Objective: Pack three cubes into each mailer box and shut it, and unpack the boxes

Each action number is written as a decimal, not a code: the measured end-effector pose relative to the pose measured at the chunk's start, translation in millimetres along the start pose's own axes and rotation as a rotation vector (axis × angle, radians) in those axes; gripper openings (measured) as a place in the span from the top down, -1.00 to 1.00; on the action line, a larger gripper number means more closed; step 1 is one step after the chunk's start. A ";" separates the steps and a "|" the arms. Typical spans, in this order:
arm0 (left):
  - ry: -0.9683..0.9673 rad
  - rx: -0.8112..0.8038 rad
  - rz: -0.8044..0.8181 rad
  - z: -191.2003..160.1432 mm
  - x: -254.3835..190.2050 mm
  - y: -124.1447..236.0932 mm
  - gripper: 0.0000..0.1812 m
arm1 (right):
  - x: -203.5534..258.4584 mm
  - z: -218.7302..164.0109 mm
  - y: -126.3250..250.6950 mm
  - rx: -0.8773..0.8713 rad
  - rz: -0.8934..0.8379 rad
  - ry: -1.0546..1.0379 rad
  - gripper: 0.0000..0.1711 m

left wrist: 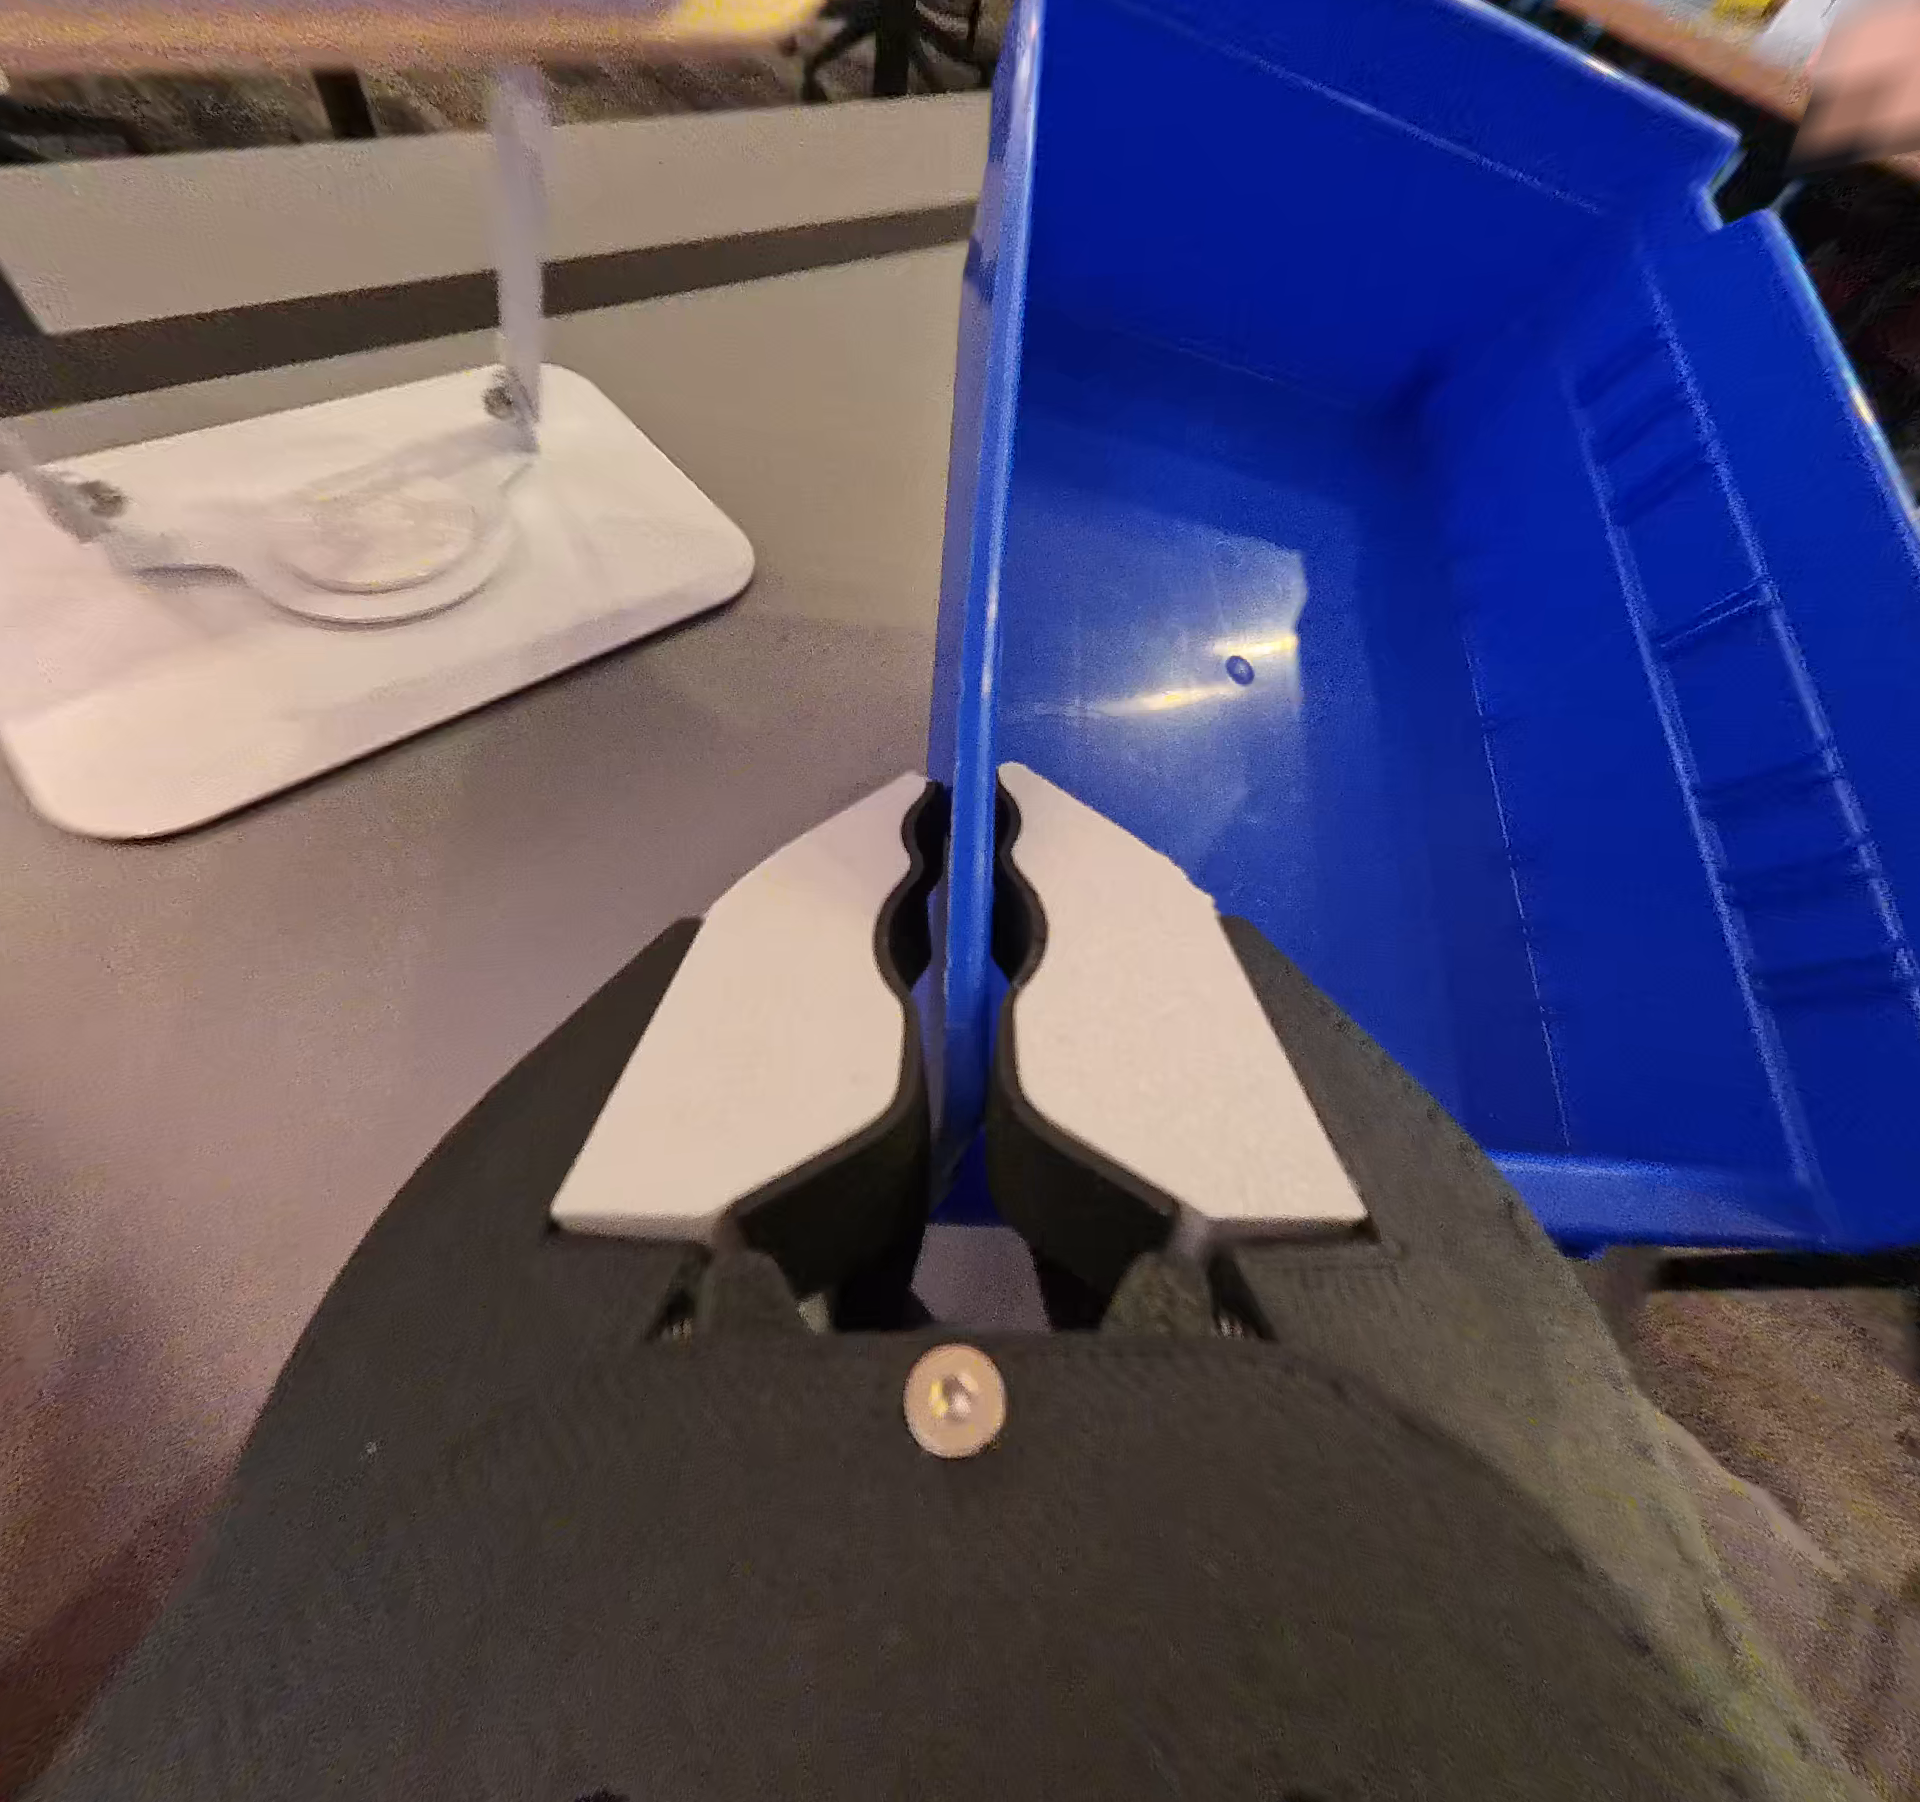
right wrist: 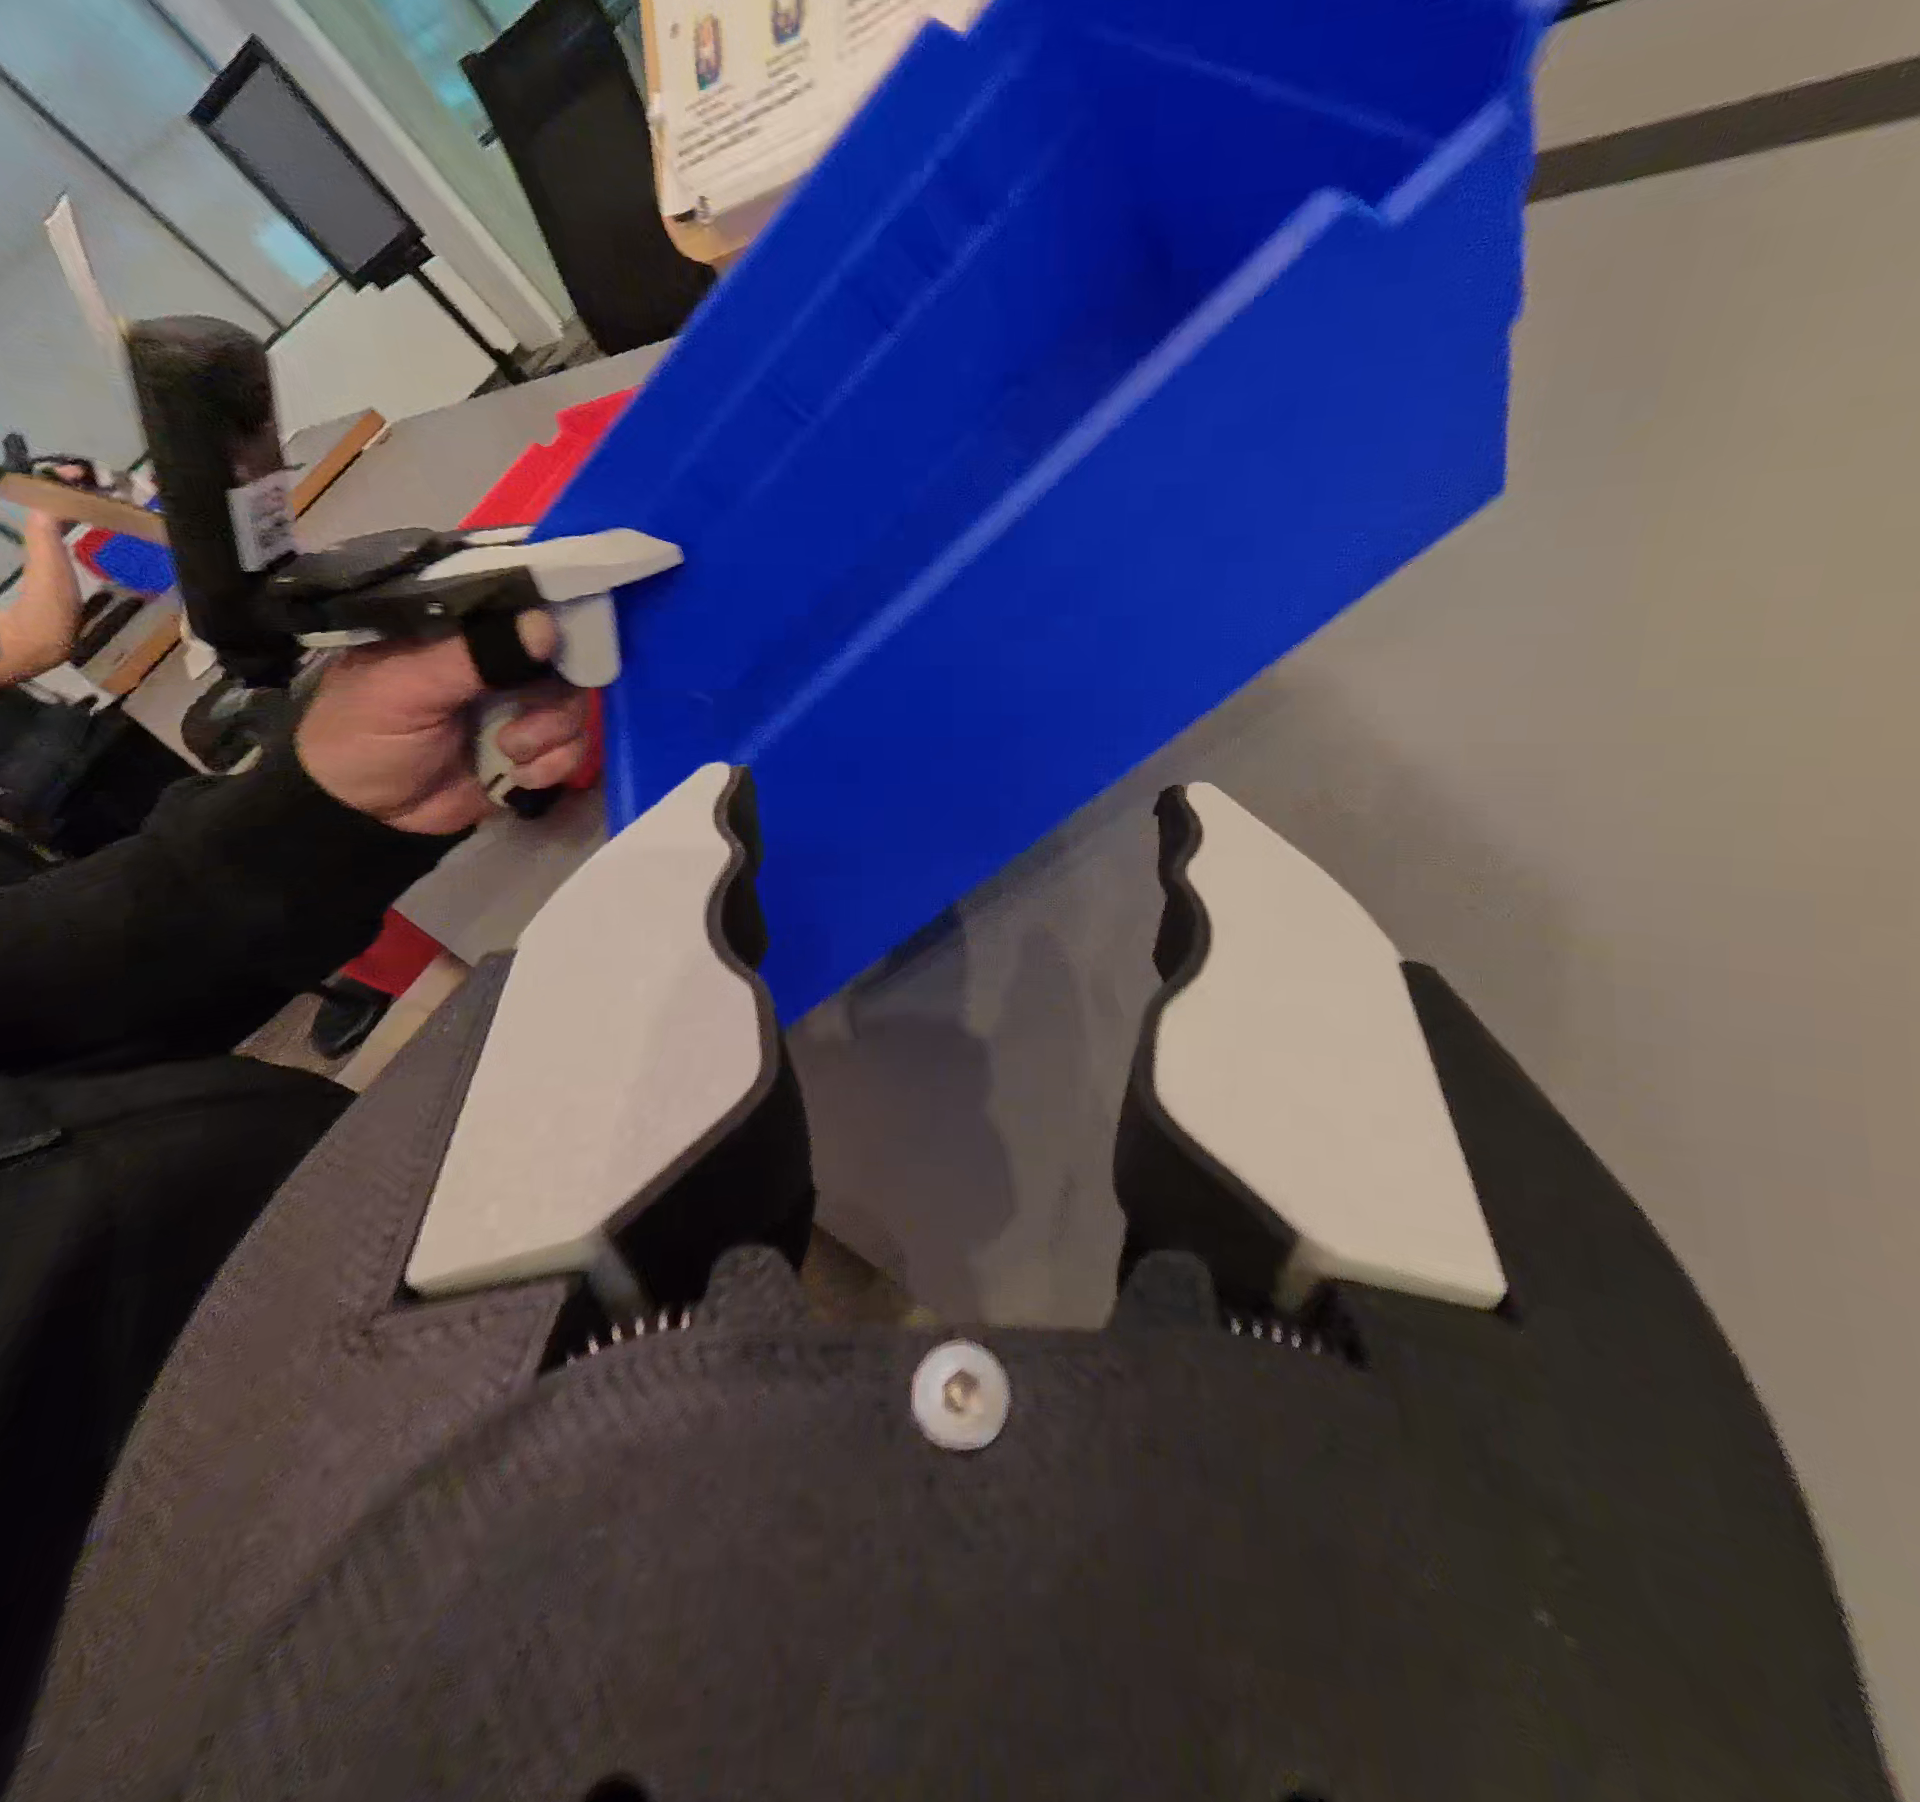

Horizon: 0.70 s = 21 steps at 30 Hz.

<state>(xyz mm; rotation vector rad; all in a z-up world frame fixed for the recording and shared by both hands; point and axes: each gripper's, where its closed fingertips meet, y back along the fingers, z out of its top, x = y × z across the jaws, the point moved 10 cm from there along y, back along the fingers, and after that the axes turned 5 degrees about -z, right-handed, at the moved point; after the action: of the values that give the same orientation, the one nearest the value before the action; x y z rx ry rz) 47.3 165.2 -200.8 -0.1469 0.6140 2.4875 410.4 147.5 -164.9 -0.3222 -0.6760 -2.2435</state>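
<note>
A blue plastic bin (left wrist: 1403, 609) is empty inside. My left gripper (left wrist: 971, 796) is shut on the bin's left side wall. In the right wrist view the blue bin (right wrist: 1091, 464) is lifted and tilted above the grey table (right wrist: 1714, 713), and the left gripper (right wrist: 613, 599) shows at its near left corner, held by a hand (right wrist: 416, 744). My right gripper (right wrist: 956, 807) is open and empty just below the bin's near lower corner. No cubes or mailer boxes show in either view.
A white stand with a flat base (left wrist: 343, 589) sits on the grey table (left wrist: 520, 973) left of the bin. A red bin (right wrist: 540, 474) lies behind the blue one. A poster board (right wrist: 810, 17) and a dark screen (right wrist: 301, 163) stand beyond the table.
</note>
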 end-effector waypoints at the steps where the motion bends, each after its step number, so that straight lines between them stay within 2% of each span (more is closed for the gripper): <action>1: -0.007 0.022 0.002 -4.9 -1.0 -14.8 0.93 | -0.1 -6.1 6.3 -0.012 -0.001 -0.009 0.11; 5: 0.032 0.090 -0.009 -14.3 -7.3 -55.6 0.93 | 10.0 -27.1 1.2 0.027 0.019 -0.037 0.02; 12: 0.075 0.121 -0.026 -11.1 -21.5 -85.6 0.91 | 2.1 -40.1 -36.1 0.153 -0.092 -0.060 -0.01; 15: 0.128 0.143 -0.060 -15.9 -27.6 -91.9 0.87 | -20.1 -37.7 -39.7 0.189 -0.145 -0.063 0.10; 17: 0.133 0.136 -0.090 -18.4 -38.1 -93.1 0.78 | -34.1 -34.9 -39.8 0.224 -0.172 -0.055 0.14; 18: 0.142 0.130 -0.110 -19.4 -44.4 -93.7 0.68 | -40.4 -31.6 -38.4 0.235 -0.182 -0.049 0.14; 21: 0.165 0.135 -0.170 -20.1 -62.5 -95.3 0.47 | -60.1 -17.6 -32.6 0.281 -0.197 -0.026 0.33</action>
<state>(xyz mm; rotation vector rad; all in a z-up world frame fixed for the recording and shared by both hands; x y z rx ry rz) 151.4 194.5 -241.8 -0.3411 0.8013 2.2774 427.2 192.3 -216.9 -0.1502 -1.0632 -2.2908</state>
